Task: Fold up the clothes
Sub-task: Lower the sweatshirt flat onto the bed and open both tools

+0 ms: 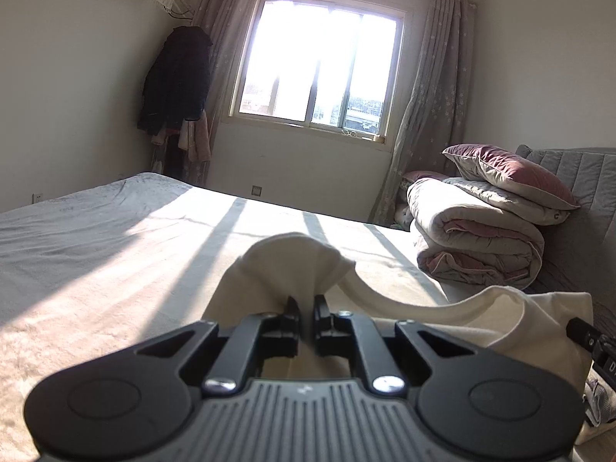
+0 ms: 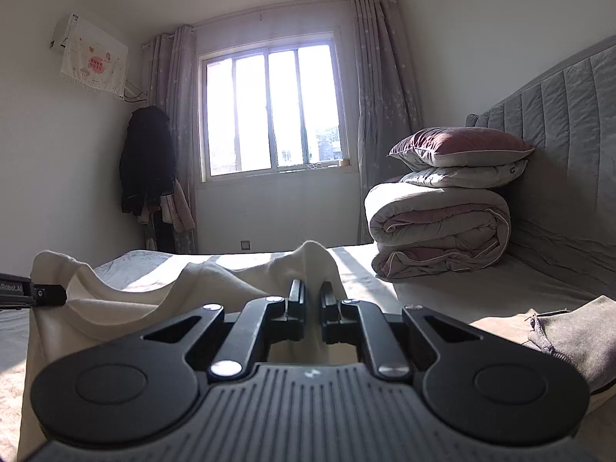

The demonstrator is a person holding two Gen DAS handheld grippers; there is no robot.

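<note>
A cream garment (image 1: 296, 261) hangs stretched between my two grippers above the bed. In the left wrist view, my left gripper (image 1: 307, 305) is shut on a bunched fold of it, and the cloth sags rightward to a second held corner (image 1: 539, 319). In the right wrist view, my right gripper (image 2: 312, 292) is shut on another bunch of the same garment (image 2: 315, 258). From there the fabric droops left to where the left gripper's black body (image 2: 34, 292) holds it. The garment's lower part is hidden behind the gripper bodies.
The bed (image 1: 115, 254) spreads out ahead, lit by sun stripes. A rolled duvet with pillows on top (image 2: 439, 223) sits by the grey headboard (image 2: 558, 146). A grey garment (image 2: 569, 331) lies at the right. A dark coat (image 1: 177, 77) hangs in the far corner.
</note>
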